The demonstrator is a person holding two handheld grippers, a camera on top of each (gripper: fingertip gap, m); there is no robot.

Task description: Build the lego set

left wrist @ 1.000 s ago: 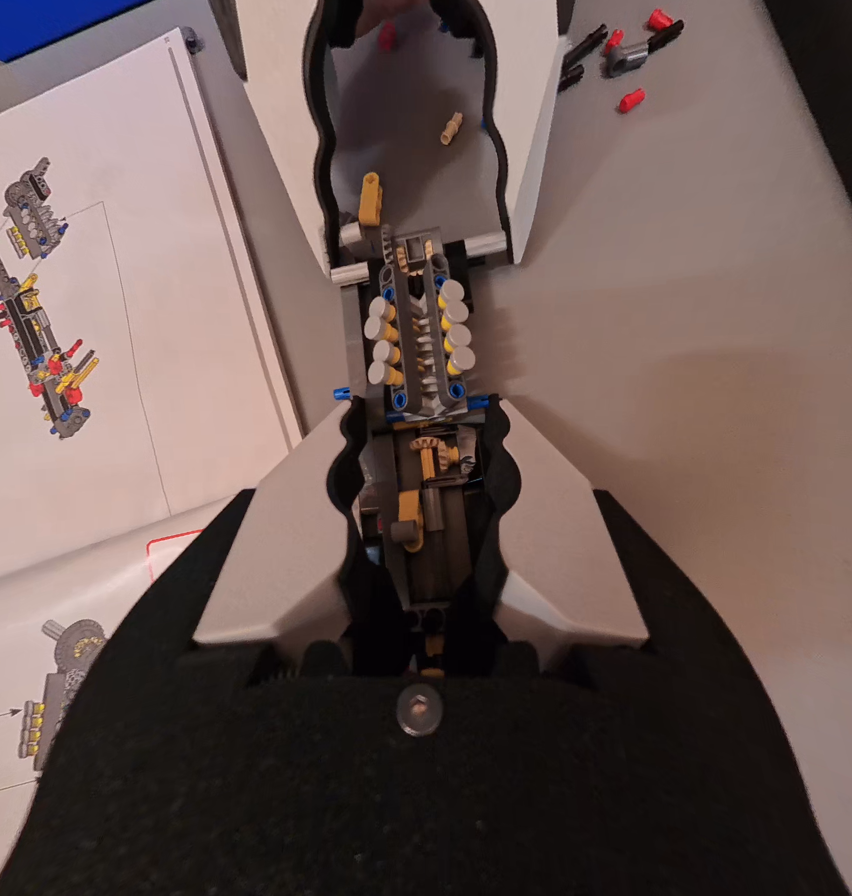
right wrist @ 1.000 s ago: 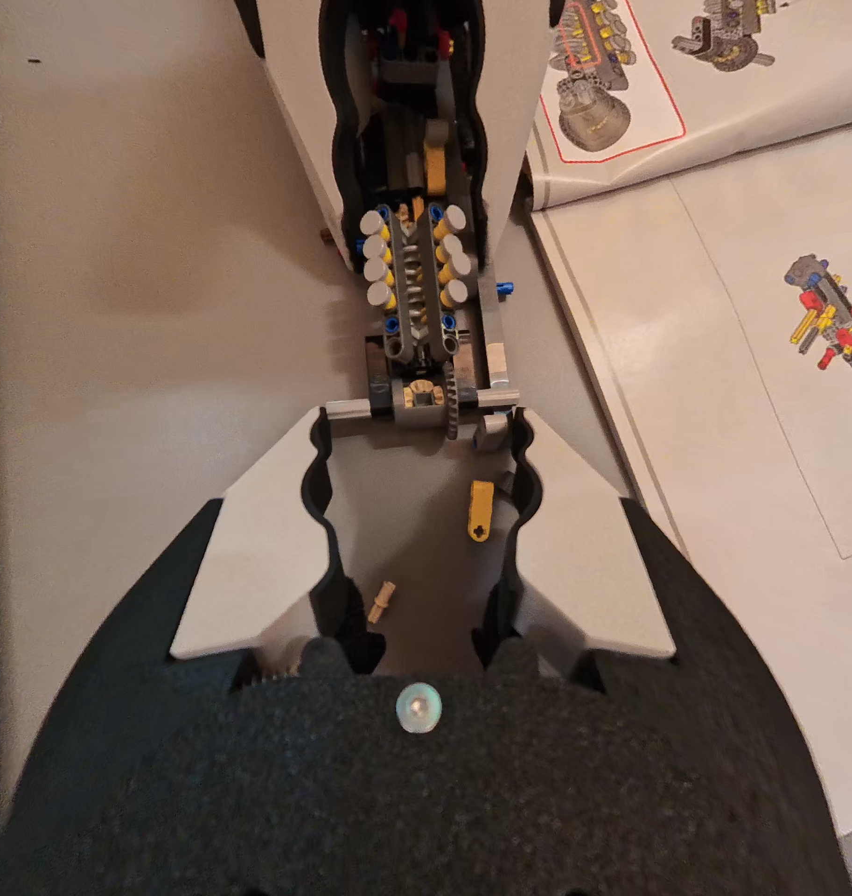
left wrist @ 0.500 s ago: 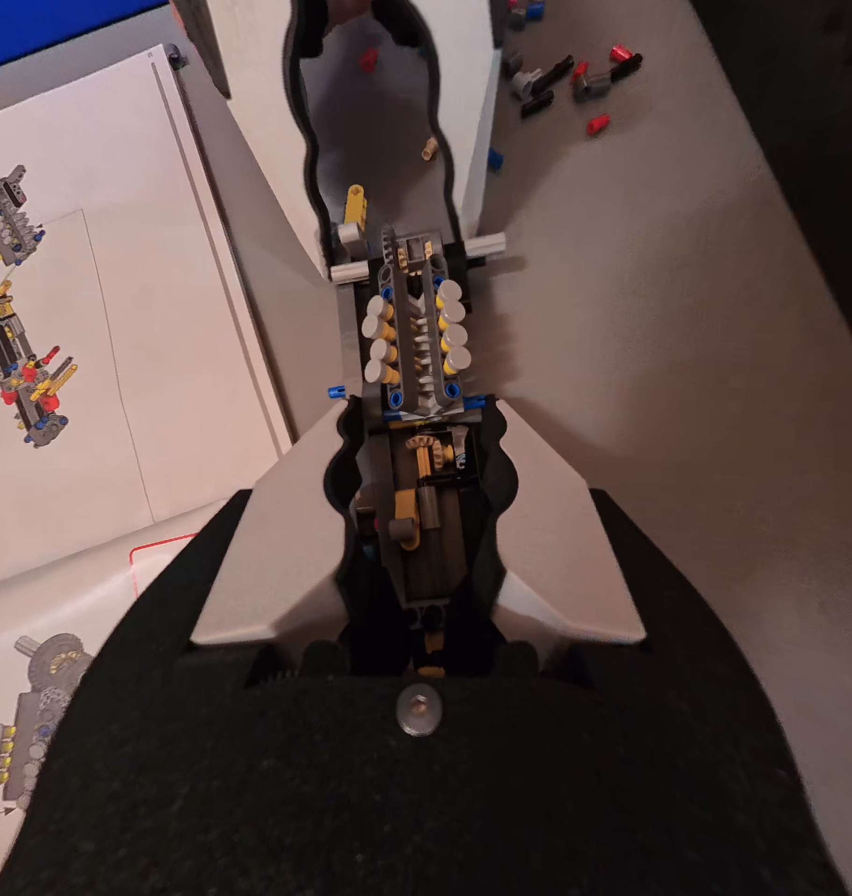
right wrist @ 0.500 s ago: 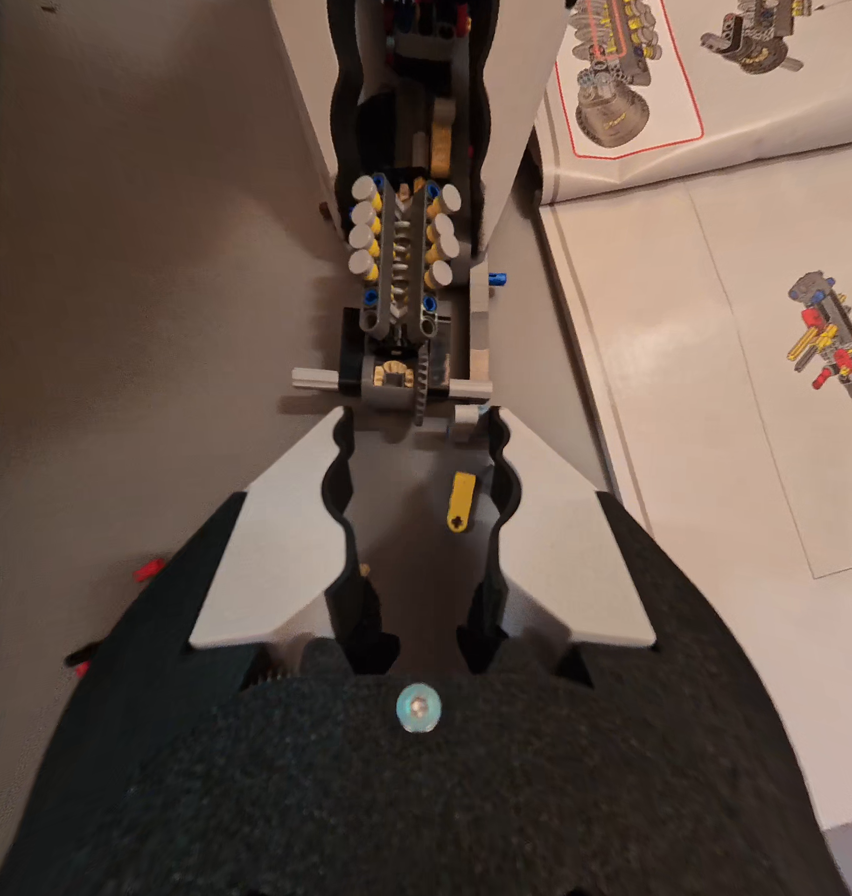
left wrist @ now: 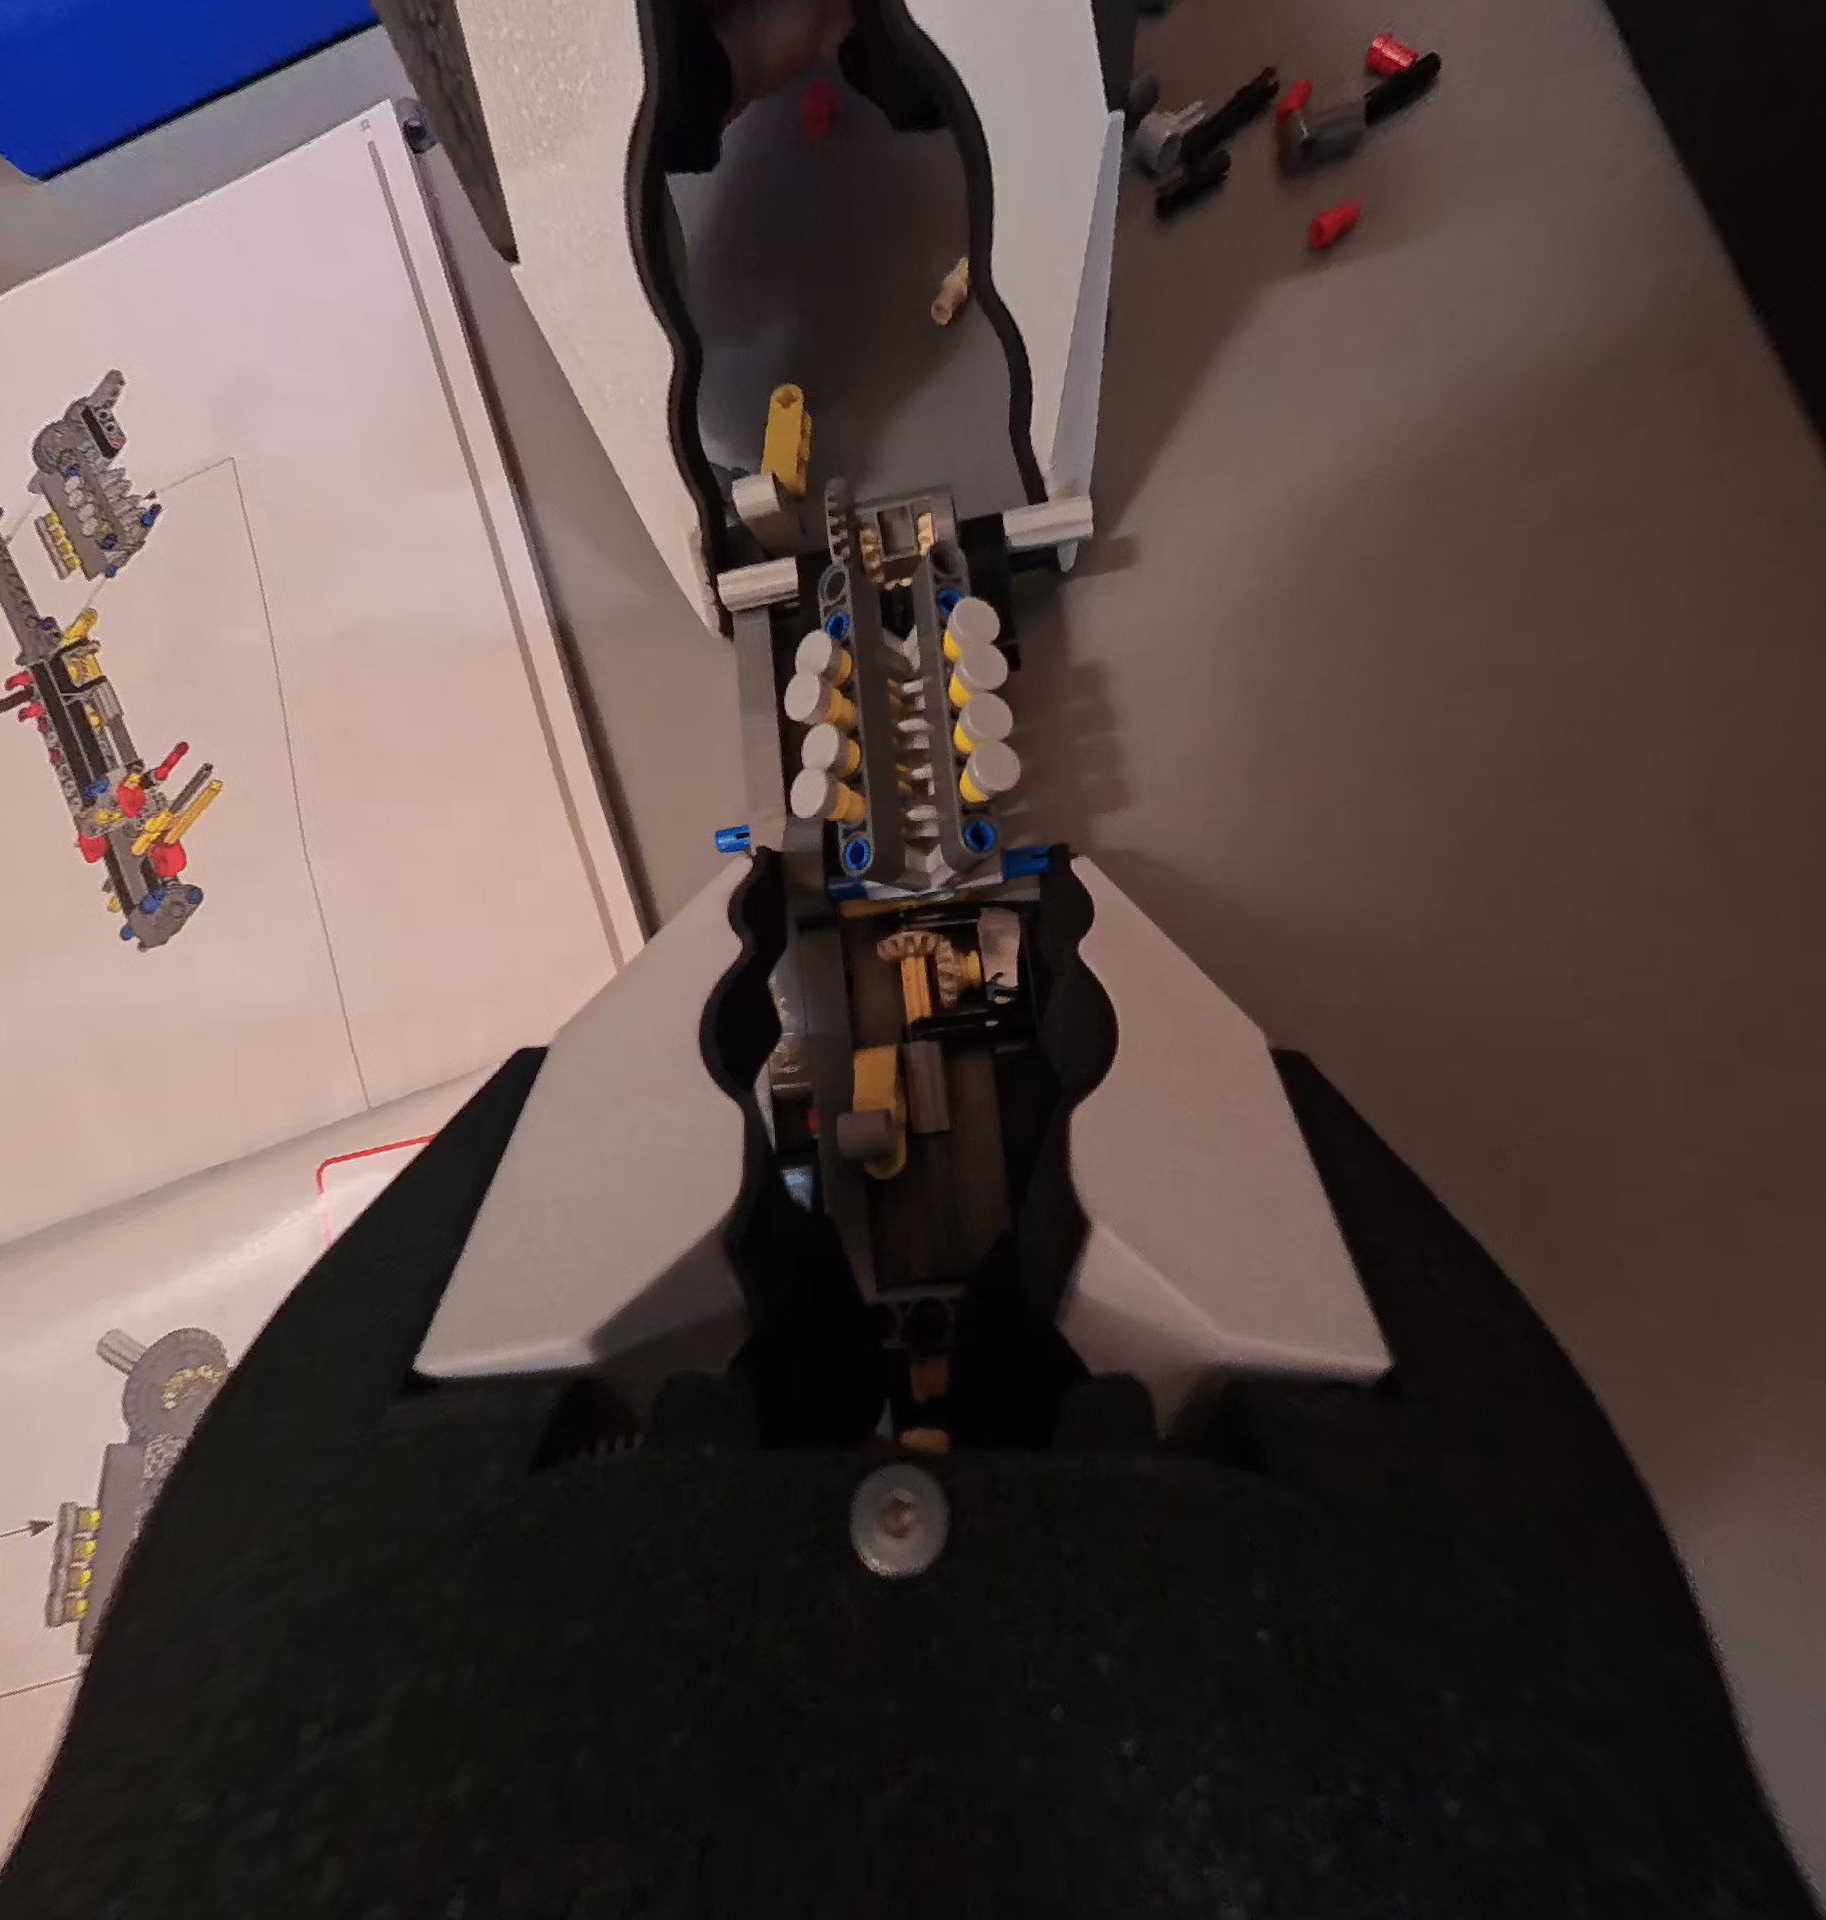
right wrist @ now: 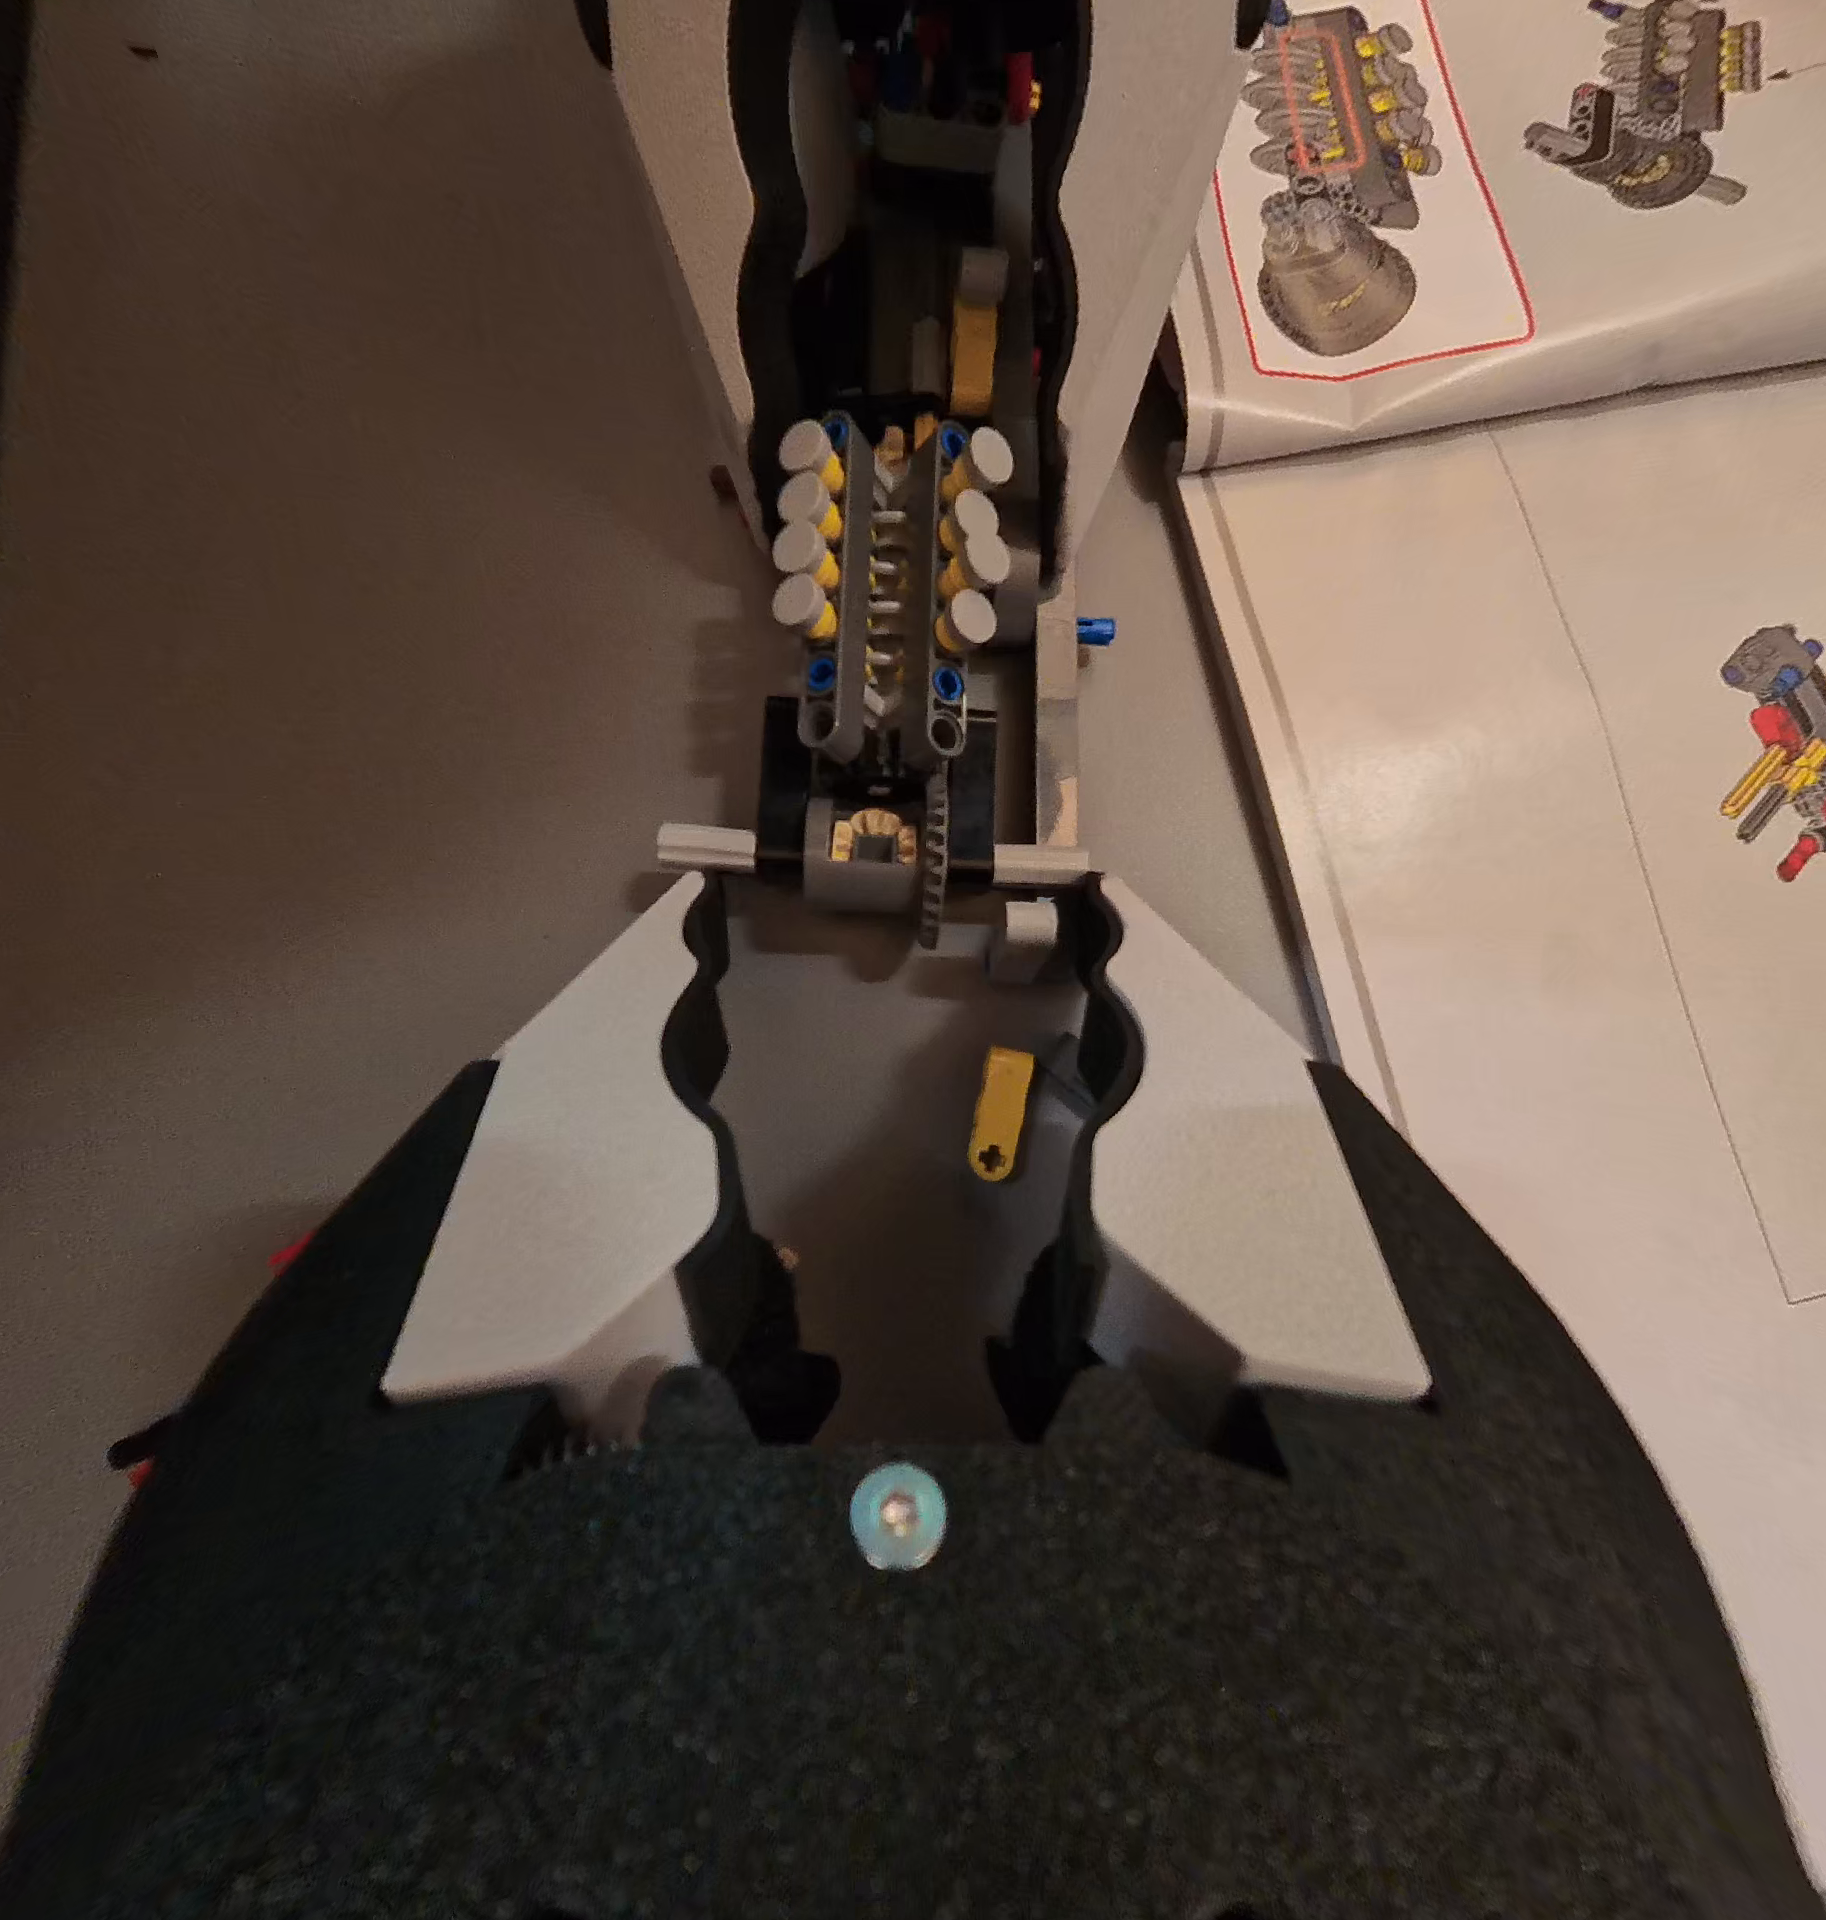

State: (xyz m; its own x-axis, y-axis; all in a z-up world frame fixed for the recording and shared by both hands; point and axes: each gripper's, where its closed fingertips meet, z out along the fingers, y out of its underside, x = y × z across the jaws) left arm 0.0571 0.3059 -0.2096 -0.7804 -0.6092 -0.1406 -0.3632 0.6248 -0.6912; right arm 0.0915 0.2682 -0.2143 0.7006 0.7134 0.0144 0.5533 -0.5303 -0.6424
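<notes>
The long lego model (left wrist: 904, 717) has a grey engine block with rows of grey and yellow cylinders, and it also shows in the right wrist view (right wrist: 878, 582). My left gripper (left wrist: 909, 883) is shut on its dark rear chassis. My right gripper (right wrist: 896, 904) is open and faces the model's differential end (right wrist: 867, 852), with its fingertips level with the grey axle ends. It shows in the left wrist view too (left wrist: 857, 312). A yellow lever (right wrist: 997, 1122) on a grey connector lies against the inner side of its right finger.
The open instruction booklet (left wrist: 213, 727) lies left of the model and also shows in the right wrist view (right wrist: 1511, 831). Loose red, black and grey pins (left wrist: 1304, 125) lie far right. A tan pin (left wrist: 950, 291) lies between the right gripper's fingers. The table's dark edge (left wrist: 1771, 208) is at right. The grippers' ends are close to 6 centimeters from one another. It is some 4 centimeters from my right tips to the yellow lever (right wrist: 997, 1122). It turns up in the left wrist view (left wrist: 793, 418) as well.
The right gripper drew back from the model's axle end half a second ago and has come back up to it. The left gripper keeps its hold on the model.
</notes>
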